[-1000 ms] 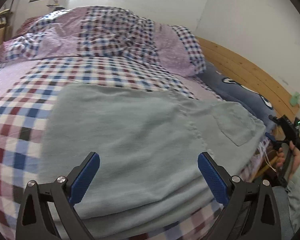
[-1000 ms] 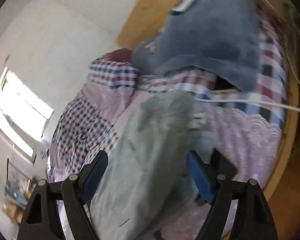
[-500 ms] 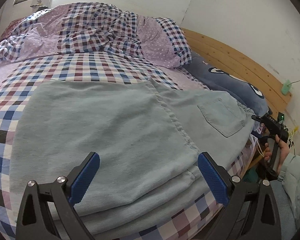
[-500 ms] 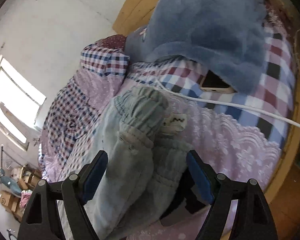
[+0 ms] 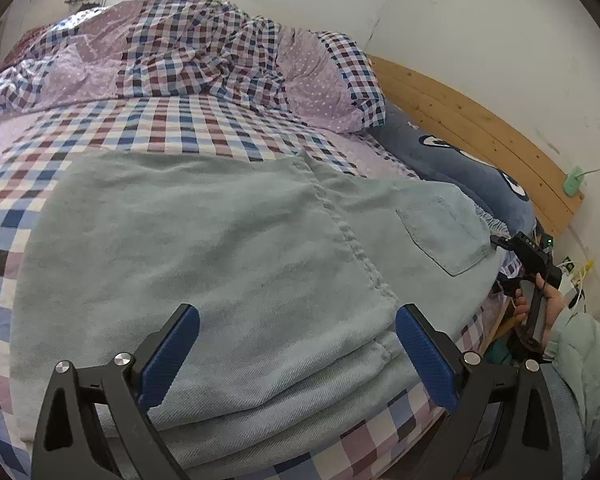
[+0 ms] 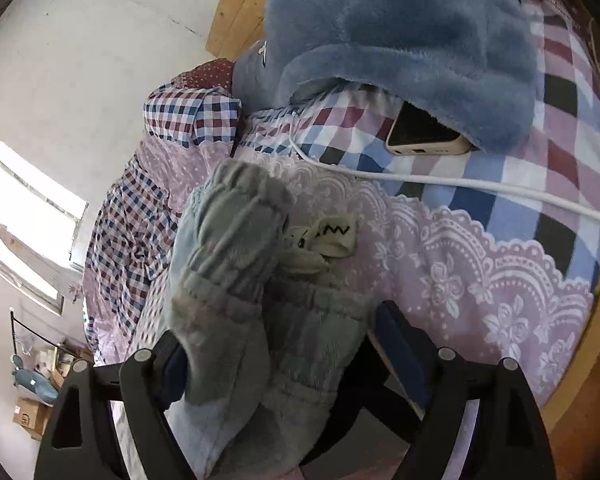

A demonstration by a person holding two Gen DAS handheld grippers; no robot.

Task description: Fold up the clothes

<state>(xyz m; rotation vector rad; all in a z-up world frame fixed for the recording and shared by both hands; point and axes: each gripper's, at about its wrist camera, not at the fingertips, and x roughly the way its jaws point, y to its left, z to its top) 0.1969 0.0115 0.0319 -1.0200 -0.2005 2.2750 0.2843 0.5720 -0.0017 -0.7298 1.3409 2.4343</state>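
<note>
A checked bed (image 5: 188, 128) against a white wall (image 5: 480, 40) carries folded pale-blue trousers (image 5: 220, 248). The left hand-held gripper (image 5: 298, 354) hovers over them, jaws wide apart and empty. The right hand-held gripper (image 6: 278, 354) has its jaws spread wide around the trousers' waistband (image 6: 236, 232).

Trousers spread across a bed, a gripper at each end

The trousers (image 5: 228, 248) lie flat on the bed sheet (image 5: 160, 128), folded in layers at the near edge, their waistband (image 6: 236, 216) bunched at the right end. The left gripper (image 5: 296, 356) hovers over the near folded edge; the right gripper (image 6: 280, 356) straddles the waistband, held by a hand (image 5: 540, 304) at the bed's right side. Behind the trousers a heaped quilt (image 5: 172, 52) lies against the wall. To the right a plush pillow (image 5: 460, 168) lies along the headboard (image 5: 480, 132). A phone (image 6: 424, 136) lies half under the pillow, with a cable (image 6: 460, 184) across the sheet beside it.
</note>
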